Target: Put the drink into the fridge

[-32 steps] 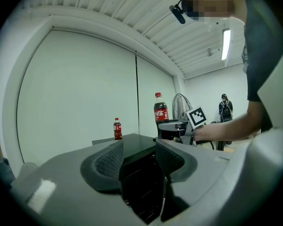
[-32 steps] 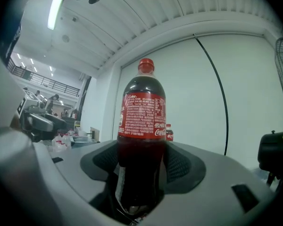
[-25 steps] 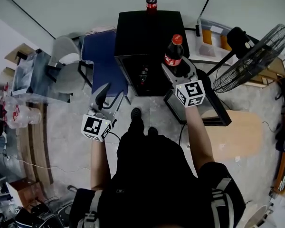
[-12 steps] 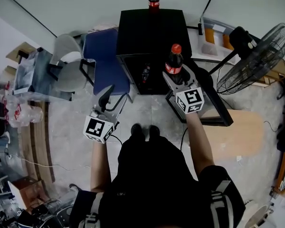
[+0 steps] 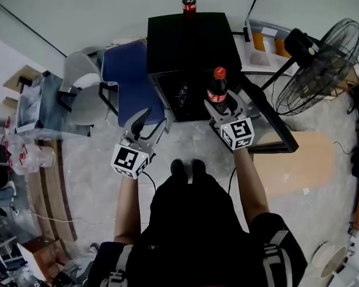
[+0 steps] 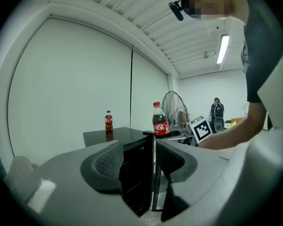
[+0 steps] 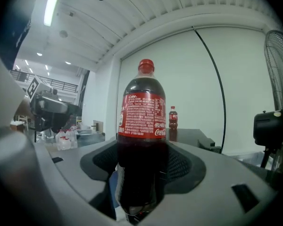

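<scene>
Sinking toward the open front of the boxy black fridge (image 5: 188,40), the red-capped plastic cola bottle (image 5: 216,89) sits clamped in the right gripper (image 5: 223,104); the left gripper (image 5: 145,119) gapes empty; insertion looks near.

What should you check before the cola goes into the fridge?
1. Cola bottle clamped in the right gripper: ok, a pad on each side, bottle upright.
2. Red cap on: ok.
3. Fridge door open: ok, swung out to the right.
4. Free room inside: cannot tell, the inside is dark.
5. Left gripper out of the way: ok, open, empty, left of the opening.
</scene>
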`<state>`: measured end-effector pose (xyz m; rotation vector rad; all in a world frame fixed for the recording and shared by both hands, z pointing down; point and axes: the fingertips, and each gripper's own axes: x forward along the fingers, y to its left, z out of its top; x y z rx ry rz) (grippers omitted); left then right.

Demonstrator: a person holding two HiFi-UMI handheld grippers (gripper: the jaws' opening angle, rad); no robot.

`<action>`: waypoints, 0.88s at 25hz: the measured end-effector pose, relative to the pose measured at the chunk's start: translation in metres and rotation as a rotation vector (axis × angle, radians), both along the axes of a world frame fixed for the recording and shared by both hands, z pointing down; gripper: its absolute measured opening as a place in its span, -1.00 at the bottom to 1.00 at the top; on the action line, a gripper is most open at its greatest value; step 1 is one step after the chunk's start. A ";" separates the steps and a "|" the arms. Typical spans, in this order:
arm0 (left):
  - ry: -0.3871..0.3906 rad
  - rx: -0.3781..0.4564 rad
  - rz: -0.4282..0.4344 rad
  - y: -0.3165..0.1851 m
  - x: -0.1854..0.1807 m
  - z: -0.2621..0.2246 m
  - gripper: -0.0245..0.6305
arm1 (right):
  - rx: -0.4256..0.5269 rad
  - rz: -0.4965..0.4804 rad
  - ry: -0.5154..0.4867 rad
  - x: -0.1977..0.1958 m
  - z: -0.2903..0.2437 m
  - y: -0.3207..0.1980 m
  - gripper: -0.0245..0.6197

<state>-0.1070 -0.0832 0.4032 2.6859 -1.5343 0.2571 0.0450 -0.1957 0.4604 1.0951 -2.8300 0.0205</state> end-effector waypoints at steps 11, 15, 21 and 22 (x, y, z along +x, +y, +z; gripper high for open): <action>0.011 -0.020 0.127 -0.008 -0.021 0.016 -0.31 | -0.044 0.103 0.027 -0.018 0.036 0.026 -0.01; 0.010 -0.025 0.166 -0.010 -0.025 0.028 -0.31 | -0.054 0.136 0.042 -0.019 0.056 0.033 -0.02; -0.011 -0.043 0.198 -0.019 -0.021 0.053 -0.31 | -0.082 0.158 0.054 -0.017 0.088 0.036 -0.02; -0.014 -0.046 0.200 -0.020 -0.019 0.057 -0.31 | -0.090 0.160 0.056 -0.016 0.094 0.036 -0.02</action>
